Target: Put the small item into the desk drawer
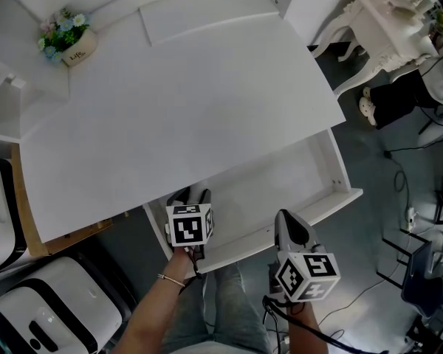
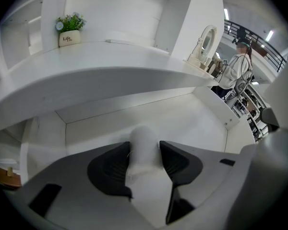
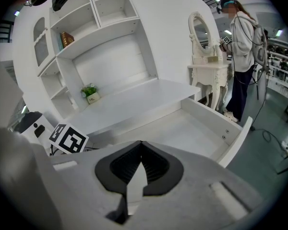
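Observation:
The small item (image 2: pixel 144 145), a white rounded thing, sits between my left gripper's (image 2: pixel 144 152) dark pads, over the white floor of the open desk drawer (image 2: pixel 173 111). The pads stand wide on either side of it and do not seem to press it. In the head view my left gripper (image 1: pixel 191 196) hangs over the drawer's (image 1: pixel 280 190) near left corner, under the desk top's (image 1: pixel 192 102) edge. My right gripper (image 1: pixel 288 218) hovers just outside the drawer's front panel. Its jaws (image 3: pixel 141 164) are shut with nothing between them.
A small flower pot (image 1: pixel 68 39) stands at the desk's back left. A white dressing table (image 1: pixel 384 13) with a mirror stands to the right, with slippers (image 1: pixel 367 108) and cables (image 1: pixel 399 190) on the floor. A person (image 3: pixel 245 51) stands beside it. A white device (image 1: pixel 52 308) sits at lower left.

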A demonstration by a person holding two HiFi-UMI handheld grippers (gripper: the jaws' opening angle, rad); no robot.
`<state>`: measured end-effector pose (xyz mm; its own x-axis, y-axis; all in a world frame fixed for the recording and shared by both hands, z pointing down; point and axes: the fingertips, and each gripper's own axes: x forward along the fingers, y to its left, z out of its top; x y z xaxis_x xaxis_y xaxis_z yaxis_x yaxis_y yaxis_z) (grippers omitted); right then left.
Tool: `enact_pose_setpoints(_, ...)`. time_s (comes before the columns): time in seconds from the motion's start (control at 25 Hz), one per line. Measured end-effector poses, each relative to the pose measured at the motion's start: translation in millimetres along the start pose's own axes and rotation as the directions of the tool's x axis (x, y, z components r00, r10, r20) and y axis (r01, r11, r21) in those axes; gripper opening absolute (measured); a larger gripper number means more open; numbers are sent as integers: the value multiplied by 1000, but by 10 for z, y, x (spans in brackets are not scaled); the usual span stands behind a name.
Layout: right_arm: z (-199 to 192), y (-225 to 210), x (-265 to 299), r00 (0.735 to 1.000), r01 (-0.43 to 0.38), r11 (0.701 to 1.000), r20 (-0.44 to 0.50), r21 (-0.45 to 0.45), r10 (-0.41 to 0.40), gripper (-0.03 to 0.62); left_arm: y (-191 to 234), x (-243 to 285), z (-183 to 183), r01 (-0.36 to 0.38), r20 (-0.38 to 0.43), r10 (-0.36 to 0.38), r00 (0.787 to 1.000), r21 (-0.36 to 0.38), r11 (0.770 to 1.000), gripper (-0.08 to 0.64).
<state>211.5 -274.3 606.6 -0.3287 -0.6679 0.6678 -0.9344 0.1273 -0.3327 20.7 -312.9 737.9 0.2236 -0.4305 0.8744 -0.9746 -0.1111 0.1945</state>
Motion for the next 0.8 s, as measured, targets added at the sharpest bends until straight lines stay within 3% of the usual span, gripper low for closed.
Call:
enact_pose_setpoints(0.48, -19, 103, -108, 1000, -11, 1000, 14, -4, 11, 3, 0, -193, -35, 13, -5, -13, 1000, 14, 1000, 195)
enact_pose_setpoints(0.8, 49, 249, -216, 999, -18, 1000, 35, -20, 18, 3, -27, -496, 77, 31, 33, -32, 999, 34, 999, 195)
